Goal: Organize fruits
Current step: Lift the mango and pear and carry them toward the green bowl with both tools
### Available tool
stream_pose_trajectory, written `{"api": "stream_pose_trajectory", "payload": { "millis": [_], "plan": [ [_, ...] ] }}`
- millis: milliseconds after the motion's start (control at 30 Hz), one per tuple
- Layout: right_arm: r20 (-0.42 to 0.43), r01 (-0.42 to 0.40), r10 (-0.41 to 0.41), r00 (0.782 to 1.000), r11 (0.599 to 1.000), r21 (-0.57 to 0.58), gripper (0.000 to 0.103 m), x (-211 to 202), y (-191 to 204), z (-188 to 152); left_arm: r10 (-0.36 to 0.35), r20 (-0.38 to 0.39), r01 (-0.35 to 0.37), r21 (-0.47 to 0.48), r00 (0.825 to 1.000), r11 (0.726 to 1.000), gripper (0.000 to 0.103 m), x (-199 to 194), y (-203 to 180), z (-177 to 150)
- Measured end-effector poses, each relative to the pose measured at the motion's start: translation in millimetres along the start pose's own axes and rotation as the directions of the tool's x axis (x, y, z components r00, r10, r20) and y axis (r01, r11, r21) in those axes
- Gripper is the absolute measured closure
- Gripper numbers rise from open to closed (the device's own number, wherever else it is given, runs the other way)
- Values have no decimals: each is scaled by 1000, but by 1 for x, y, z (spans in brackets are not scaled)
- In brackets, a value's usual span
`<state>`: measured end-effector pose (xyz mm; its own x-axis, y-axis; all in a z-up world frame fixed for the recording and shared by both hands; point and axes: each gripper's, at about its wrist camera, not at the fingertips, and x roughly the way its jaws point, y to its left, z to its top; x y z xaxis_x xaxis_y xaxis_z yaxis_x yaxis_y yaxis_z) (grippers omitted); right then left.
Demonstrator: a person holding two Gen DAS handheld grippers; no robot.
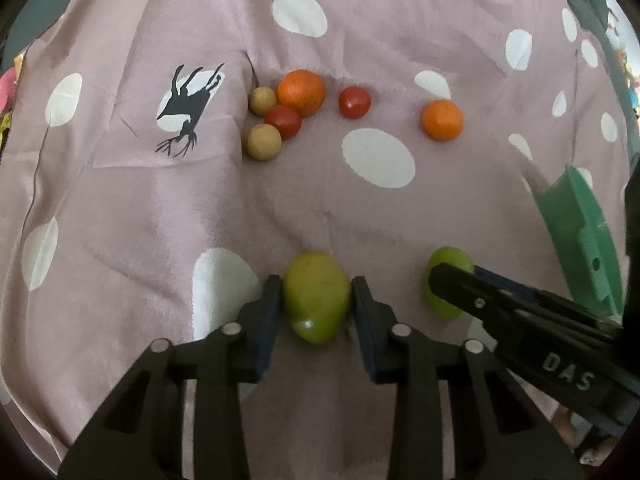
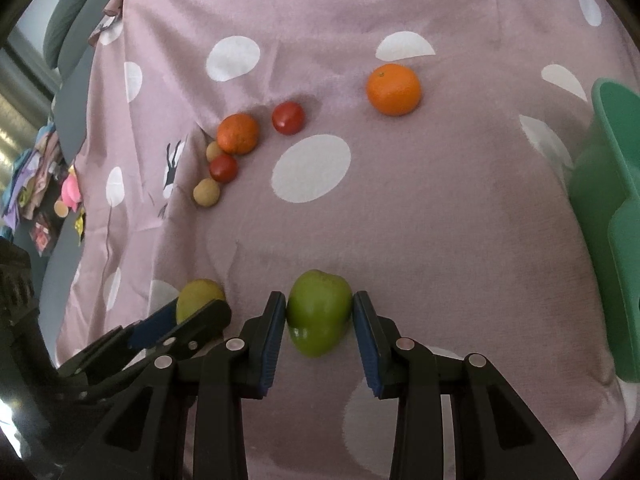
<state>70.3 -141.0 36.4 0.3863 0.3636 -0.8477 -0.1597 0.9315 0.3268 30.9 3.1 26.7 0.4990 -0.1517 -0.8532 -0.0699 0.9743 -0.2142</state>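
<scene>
My left gripper (image 1: 316,296) is shut on a yellow-green mango (image 1: 316,300), its pads touching both sides. My right gripper (image 2: 319,312) is shut on a green mango (image 2: 318,312). Each shows in the other view: the right gripper's fruit (image 1: 446,280) at the left view's lower right, the left gripper's fruit (image 2: 198,296) at the right view's lower left. Farther away on the pink spotted cloth (image 1: 320,208) lie two oranges (image 1: 301,92) (image 1: 442,120), two red tomatoes (image 1: 283,121) (image 1: 354,102) and two tan round fruits (image 1: 263,101) (image 1: 263,142).
A green plastic basket (image 2: 608,216) stands at the right edge of the cloth; it also shows in the left wrist view (image 1: 580,236). The cloth's left edge drops off to a grey surface with clutter (image 2: 36,184).
</scene>
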Motion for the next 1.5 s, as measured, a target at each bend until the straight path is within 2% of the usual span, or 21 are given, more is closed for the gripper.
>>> {"api": "stream_pose_trajectory", "payload": {
  "millis": [467, 600, 767, 1133, 1267, 1500],
  "plan": [
    [4, 9, -9, 1000, 1000, -17, 66, 3, 2, -1, 40, 13, -41, 17, 999, 999, 69, 1, -5, -2],
    [14, 7, -6, 1000, 1000, -25, 67, 1, 3, -2, 29, 14, -30, 16, 999, 999, 70, -1, -5, -2],
    [42, 6, -4, 999, 999, -41, 70, -6, 5, -3, -17, 18, 17, 13, 1000, 1000, 70, -7, -4, -3],
    [26, -6, 6, 1000, 1000, -23, 70, -1, 4, -2, 17, 31, -18, 26, 999, 999, 70, -11, -7, -4],
    [-4, 25, -25, 1000, 1000, -12, 70, 7, 2, -4, 41, 9, -41, 38, 999, 998, 70, -5, -8, -5],
    [27, 36, -35, 999, 999, -32, 69, 8, 4, -4, 31, 17, -32, 50, 999, 998, 70, -4, -8, -6]
  ]
}}
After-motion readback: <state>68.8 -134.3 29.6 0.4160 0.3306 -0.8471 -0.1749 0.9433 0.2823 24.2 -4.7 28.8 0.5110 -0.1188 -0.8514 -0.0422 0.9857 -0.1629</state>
